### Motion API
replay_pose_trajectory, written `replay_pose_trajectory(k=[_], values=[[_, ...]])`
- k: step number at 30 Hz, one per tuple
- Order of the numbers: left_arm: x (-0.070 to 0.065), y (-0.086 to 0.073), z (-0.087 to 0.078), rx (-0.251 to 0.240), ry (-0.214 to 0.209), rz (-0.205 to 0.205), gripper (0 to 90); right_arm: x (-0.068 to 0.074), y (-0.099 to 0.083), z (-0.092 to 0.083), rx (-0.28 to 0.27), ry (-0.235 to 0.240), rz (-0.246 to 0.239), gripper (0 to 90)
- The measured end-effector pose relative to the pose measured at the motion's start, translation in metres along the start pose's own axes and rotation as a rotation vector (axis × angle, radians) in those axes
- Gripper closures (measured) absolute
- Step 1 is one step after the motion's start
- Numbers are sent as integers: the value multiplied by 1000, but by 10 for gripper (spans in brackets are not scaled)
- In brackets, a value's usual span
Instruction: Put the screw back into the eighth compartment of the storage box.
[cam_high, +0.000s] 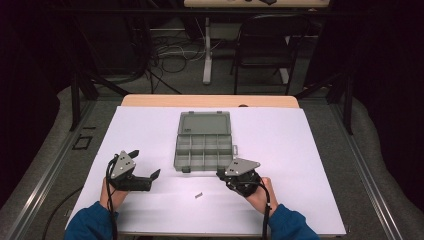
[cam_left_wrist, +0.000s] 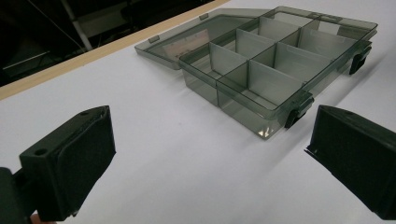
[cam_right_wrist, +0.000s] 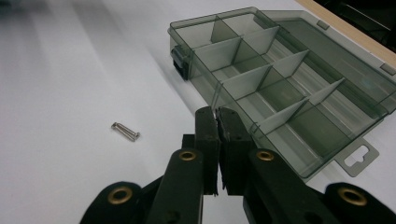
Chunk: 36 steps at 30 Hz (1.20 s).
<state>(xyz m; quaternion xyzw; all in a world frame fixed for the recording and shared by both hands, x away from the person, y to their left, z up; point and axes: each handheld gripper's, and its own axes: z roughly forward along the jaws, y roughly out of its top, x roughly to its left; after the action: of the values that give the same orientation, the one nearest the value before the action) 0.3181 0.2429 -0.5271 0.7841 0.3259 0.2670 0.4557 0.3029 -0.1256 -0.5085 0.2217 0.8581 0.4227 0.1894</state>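
— Where is the little screw (cam_high: 199, 195)?

— It lies on the white table (cam_high: 300, 150), between my two grippers and just in front of the grey box (cam_high: 204, 150), whose lid is open.

— What are your grippers doing?

— My right gripper (cam_high: 220, 174) is pinched tight on nothing, beside the box. My left gripper (cam_high: 145, 164) is spread wide and holds nothing.

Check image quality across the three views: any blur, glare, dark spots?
High view: soft, dark beyond the table, the screw barely resolved. Left gripper view: sharp on the box, mild sheen on its lid. Right gripper view: screw crisp, streaky blur at top left, soft shadow beside the box.
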Motion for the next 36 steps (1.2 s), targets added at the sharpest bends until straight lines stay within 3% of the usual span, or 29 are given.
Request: replay_pose_trajectory(k=[36], values=[[0, 1, 0, -1, 5, 5, 0, -20, 5, -6, -32, -97, 40, 878]])
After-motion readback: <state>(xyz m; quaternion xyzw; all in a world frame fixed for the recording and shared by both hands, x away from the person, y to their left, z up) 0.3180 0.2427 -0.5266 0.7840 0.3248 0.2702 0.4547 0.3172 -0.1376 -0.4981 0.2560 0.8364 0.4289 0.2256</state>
